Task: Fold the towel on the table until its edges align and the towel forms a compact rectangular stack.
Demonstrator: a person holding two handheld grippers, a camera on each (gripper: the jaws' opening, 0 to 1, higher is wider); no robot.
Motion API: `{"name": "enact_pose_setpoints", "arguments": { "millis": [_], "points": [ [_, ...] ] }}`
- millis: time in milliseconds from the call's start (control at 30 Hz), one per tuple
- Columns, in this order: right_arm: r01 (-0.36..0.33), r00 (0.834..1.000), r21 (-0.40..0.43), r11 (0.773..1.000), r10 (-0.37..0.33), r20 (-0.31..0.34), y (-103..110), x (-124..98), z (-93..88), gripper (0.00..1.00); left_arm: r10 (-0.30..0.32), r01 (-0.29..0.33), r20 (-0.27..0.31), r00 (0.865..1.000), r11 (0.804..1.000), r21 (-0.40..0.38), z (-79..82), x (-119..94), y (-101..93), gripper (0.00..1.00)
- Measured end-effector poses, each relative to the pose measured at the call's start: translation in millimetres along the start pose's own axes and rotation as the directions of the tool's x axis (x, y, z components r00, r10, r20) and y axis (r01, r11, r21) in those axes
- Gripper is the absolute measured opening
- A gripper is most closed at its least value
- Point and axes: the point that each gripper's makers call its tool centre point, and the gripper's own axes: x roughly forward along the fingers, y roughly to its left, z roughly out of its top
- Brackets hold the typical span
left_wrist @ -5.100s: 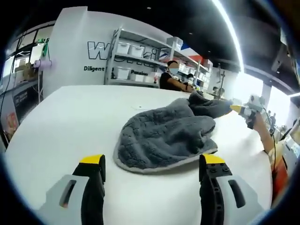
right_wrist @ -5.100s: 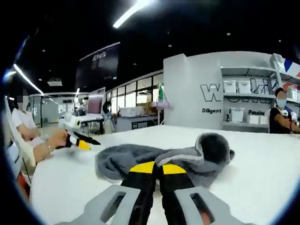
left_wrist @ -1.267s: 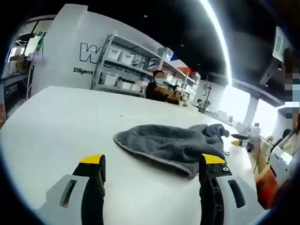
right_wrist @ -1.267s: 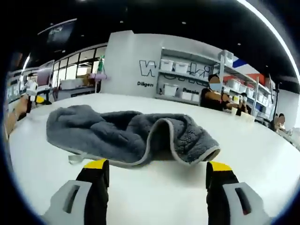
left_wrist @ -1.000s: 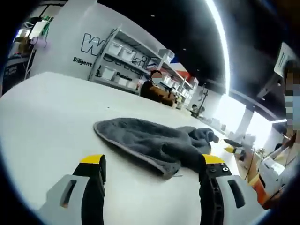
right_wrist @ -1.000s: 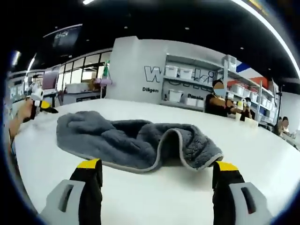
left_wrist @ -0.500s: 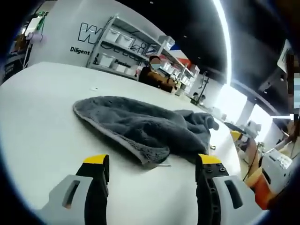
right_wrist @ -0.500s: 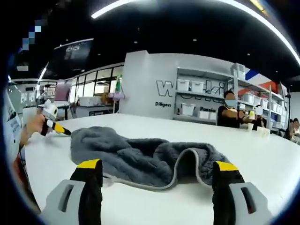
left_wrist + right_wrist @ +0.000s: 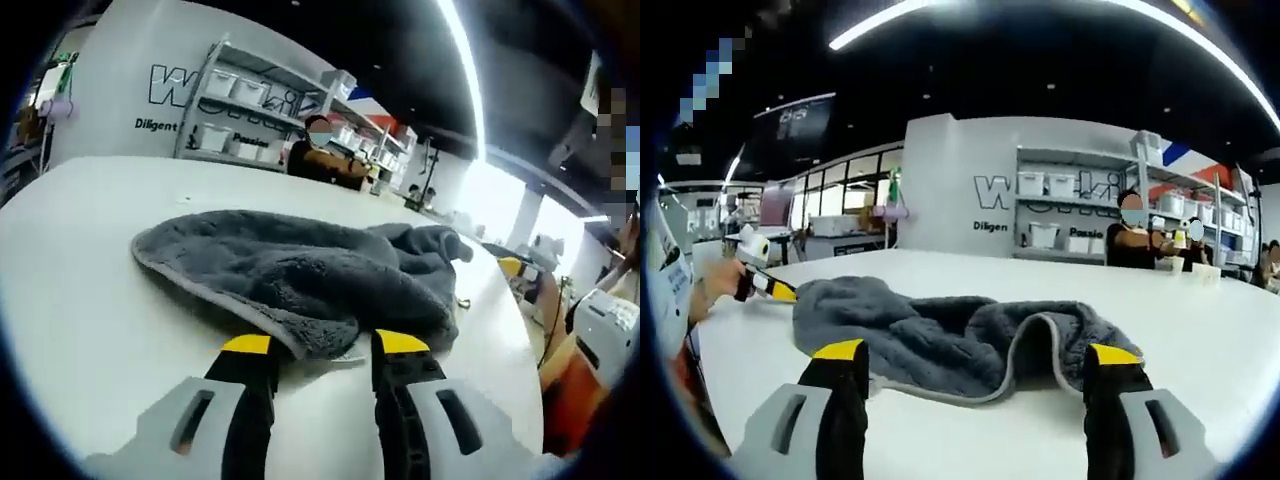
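Behind my white worktop (image 9: 70,290) stand shelves of bins (image 9: 1065,215) against a lettered wall, with a seated person (image 9: 1132,240) there. The grey towel (image 9: 300,275) lies rumpled mid-worktop, and my left gripper (image 9: 316,346) has its jaws drawn narrow at the towel's near hem, though I cannot tell whether they pinch it. My right gripper (image 9: 978,357) hovers just short of the towel's far side (image 9: 960,345), jaws wide.

We see the towel (image 9: 300,275) lying on the table (image 9: 80,290), between the left gripper (image 9: 323,352) and right gripper (image 9: 975,362); shelving (image 9: 1070,215) stands behind.
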Motion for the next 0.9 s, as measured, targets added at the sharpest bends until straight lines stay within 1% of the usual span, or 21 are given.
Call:
{"name": "enact_pose_setpoints", "arguments": {
  "millis": [67, 133, 167, 233, 267, 400, 467, 567, 633, 733, 767, 833, 900],
  "points": [
    [0.000, 1.000, 0.002, 1.000, 0.000, -0.002, -0.2, 0.1, -0.8, 0.88, 0.030, -0.030, 0.009, 1.000, 0.999, 0.012, 1.1, 0.4, 4.4, 0.26],
    [-0.001, 1.000, 0.006, 1.000, 0.001, 0.002, -0.1, -0.4, -0.5, 0.87, 0.062, -0.062, -0.009, 0.998, 0.997, 0.037, -2.3, -0.1, 9.4, 0.21],
    [-0.002, 1.000, 0.007, 1.000, 0.002, 0.004, 0.2, -0.7, -0.3, 0.86, 0.074, -0.073, -0.016, 0.997, 0.996, 0.053, -4.3, -0.2, 11.4, 0.17],
    [-0.004, 1.000, 0.011, 1.000, 0.004, 0.006, 0.5, -1.6, -0.5, 0.83, 0.086, -0.084, -0.037, 0.996, 0.995, 0.063, -9.3, -0.5, 13.0, 0.12],
    [-0.006, 1.000, 0.013, 1.000, 0.006, 0.007, 0.6, -2.0, -0.7, 0.82, 0.091, -0.089, -0.038, 0.995, 0.994, 0.065, -10.4, -0.8, 13.6, 0.10],
    [-0.004, 1.000, 0.023, 1.000, 0.004, 0.005, 0.1, -3.3, -2.6, 0.80, 0.097, -0.096, -0.021, 0.995, 0.994, 0.047, -8.2, -3.4, 13.6, 0.08],
    [-0.001, 1.000, 0.030, 1.000, 0.000, 0.006, -1.3, -4.5, -3.2, 0.79, 0.105, -0.105, 0.004, 0.994, 0.994, 0.011, -1.3, -7.0, 14.0, 0.07],
    [0.000, 1.000, 0.042, 0.999, -0.001, 0.012, -2.5, -7.6, -2.9, 0.79, 0.090, -0.088, 0.051, 0.995, 0.996, -0.026, 12.4, -13.5, 6.7, 0.06],
    [-0.001, 1.000, 0.052, 0.999, 0.000, 0.019, -3.4, -9.1, -2.2, 0.78, 0.092, -0.089, 0.070, 0.993, 0.995, -0.052, 20.1, -18.2, 3.0, 0.05],
    [-0.003, 1.000, 0.061, 0.998, 0.001, 0.029, -2.9, -9.8, -1.1, 0.76, 0.093, -0.092, 0.101, 0.991, 0.996, -0.017, 33.9, -26.9, -4.8, 0.04],
    [-0.003, 1.000, 0.062, 0.998, 0.001, 0.030, -2.7, -9.9, -0.8, 0.76, 0.090, -0.089, 0.126, 0.988, 0.996, -0.011, 40.4, -30.0, -6.9, 0.04],
    [-0.003, 0.999, 0.064, 0.998, 0.001, 0.032, -2.4, -9.8, -0.5, 0.76, 0.083, -0.081, 0.161, 0.983, 0.997, -0.022, 50.8, -36.5, -10.1, 0.03],
    [-0.004, 0.999, 0.066, 0.998, 0.001, 0.037, -2.0, -9.8, 0.2, 0.76, 0.080, -0.077, 0.178, 0.981, 0.997, -0.024, 58.7, -42.9, -12.5, 0.03]
  ]
}}
